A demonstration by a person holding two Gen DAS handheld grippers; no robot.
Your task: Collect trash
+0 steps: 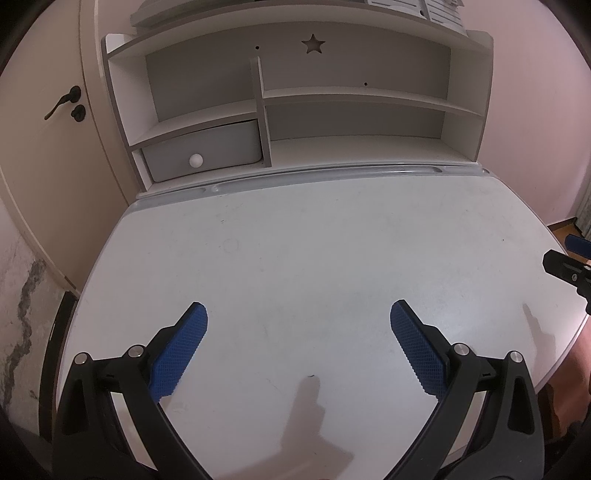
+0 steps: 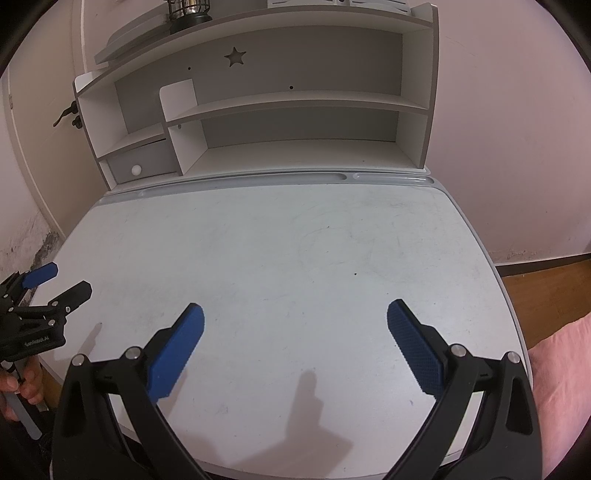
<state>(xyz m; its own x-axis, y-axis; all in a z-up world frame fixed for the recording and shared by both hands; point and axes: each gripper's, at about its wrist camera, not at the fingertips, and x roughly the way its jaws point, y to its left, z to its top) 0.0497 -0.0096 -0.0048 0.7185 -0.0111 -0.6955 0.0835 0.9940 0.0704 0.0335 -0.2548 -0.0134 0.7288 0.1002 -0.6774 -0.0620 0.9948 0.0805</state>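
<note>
1. Left gripper (image 1: 298,321) and right gripper (image 2: 295,321): jaws spread wide, holding nothing, both poised over the counter (image 1: 295,236), probably to scan for a target.
2. No trash visible on the counter or shelf unit (image 1: 295,110); may lie outside both views.
3. Only the right wrist view shows the lantern (image 2: 190,13) on top.

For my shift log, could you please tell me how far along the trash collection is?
No trash shows on the desk or in the shelf unit in either view, so collecting looks done or not yet begun; I cannot tell which. Nothing is in hand: the left gripper and right gripper are both open and empty. No bin is visible.
</note>
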